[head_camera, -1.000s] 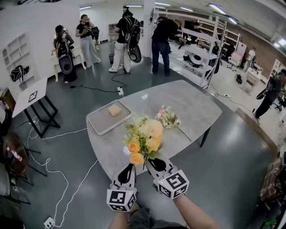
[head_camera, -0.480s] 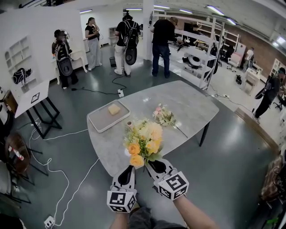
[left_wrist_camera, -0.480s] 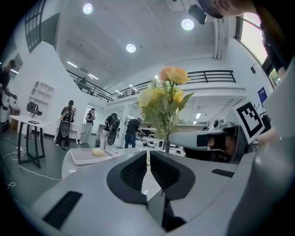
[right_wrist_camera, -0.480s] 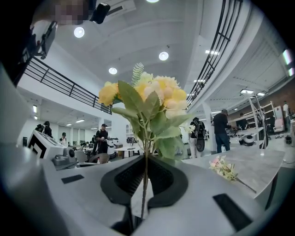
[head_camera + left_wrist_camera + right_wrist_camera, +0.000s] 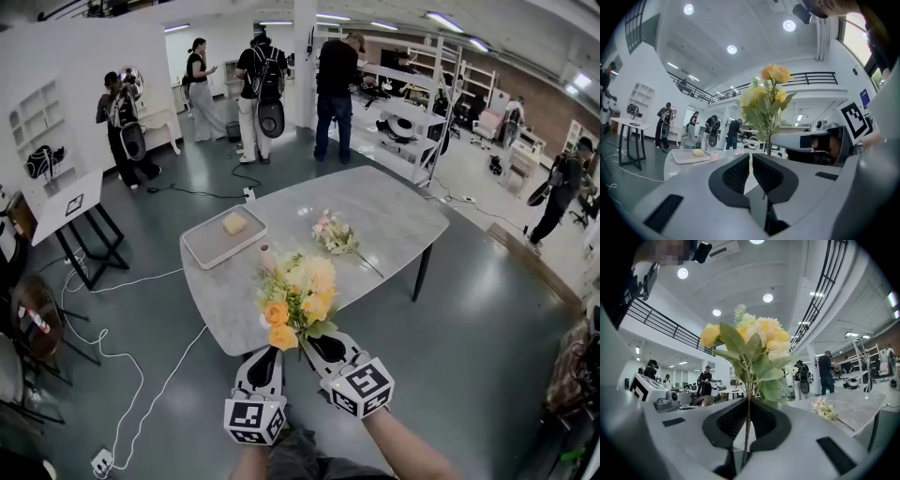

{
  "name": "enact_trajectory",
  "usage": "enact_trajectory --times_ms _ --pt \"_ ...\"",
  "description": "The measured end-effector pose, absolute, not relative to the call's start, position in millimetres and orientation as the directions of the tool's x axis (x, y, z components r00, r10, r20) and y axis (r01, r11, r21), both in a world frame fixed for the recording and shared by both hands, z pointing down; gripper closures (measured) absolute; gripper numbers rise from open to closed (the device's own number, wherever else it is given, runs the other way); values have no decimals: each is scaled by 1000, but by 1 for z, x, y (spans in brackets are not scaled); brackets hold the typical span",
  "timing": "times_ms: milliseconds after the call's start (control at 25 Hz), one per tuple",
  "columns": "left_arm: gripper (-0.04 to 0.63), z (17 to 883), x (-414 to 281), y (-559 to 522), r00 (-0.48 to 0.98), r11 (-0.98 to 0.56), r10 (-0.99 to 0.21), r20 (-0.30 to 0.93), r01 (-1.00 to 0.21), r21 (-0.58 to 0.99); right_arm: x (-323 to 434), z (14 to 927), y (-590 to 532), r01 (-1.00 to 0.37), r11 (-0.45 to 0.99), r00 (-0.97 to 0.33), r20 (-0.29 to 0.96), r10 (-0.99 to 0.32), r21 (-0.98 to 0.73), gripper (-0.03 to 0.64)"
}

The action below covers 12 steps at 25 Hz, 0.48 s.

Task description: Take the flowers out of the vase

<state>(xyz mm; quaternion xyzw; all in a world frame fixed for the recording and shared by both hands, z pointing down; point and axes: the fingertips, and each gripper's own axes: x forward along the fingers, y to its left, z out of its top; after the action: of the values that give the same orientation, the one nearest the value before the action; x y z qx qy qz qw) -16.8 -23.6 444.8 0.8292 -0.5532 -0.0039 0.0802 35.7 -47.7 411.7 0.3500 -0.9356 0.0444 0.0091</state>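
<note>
My right gripper (image 5: 323, 345) (image 5: 749, 404) is shut on the thin stem of a yellow and cream bouquet (image 5: 295, 298) (image 5: 750, 345). It holds the bouquet upright, just off the near edge of the grey table (image 5: 394, 211). To its left my left gripper (image 5: 267, 354) (image 5: 751, 161) is shut with nothing between its jaws. The left gripper view shows the bouquet (image 5: 768, 98) to the right. A small pink vase (image 5: 265, 254) (image 5: 714, 155) stands on the table behind the bouquet. A second bunch of pale pink flowers (image 5: 333, 234) (image 5: 824, 409) lies flat on the tabletop.
A grey tray (image 5: 208, 251) holding a yellowish block (image 5: 234, 223) sits at the table's left end. White cables (image 5: 141, 394) trail over the floor at the left, near a small black-legged stand (image 5: 70, 211). Several people (image 5: 333, 89) stand at the back by a shelving rack (image 5: 427, 112).
Both grippers and the bouquet have drawn back from the table: they were over its near edge and are now over the floor in front of it. Neither gripper's jaws changed.
</note>
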Motion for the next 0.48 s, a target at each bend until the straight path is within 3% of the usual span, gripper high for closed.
enact_trajectory --times_ms 480 --pt "571 439 -10 18 375 -365 -925 64 -923 121 43 409 -4 -642 764 -766 37 -641 -67 584"
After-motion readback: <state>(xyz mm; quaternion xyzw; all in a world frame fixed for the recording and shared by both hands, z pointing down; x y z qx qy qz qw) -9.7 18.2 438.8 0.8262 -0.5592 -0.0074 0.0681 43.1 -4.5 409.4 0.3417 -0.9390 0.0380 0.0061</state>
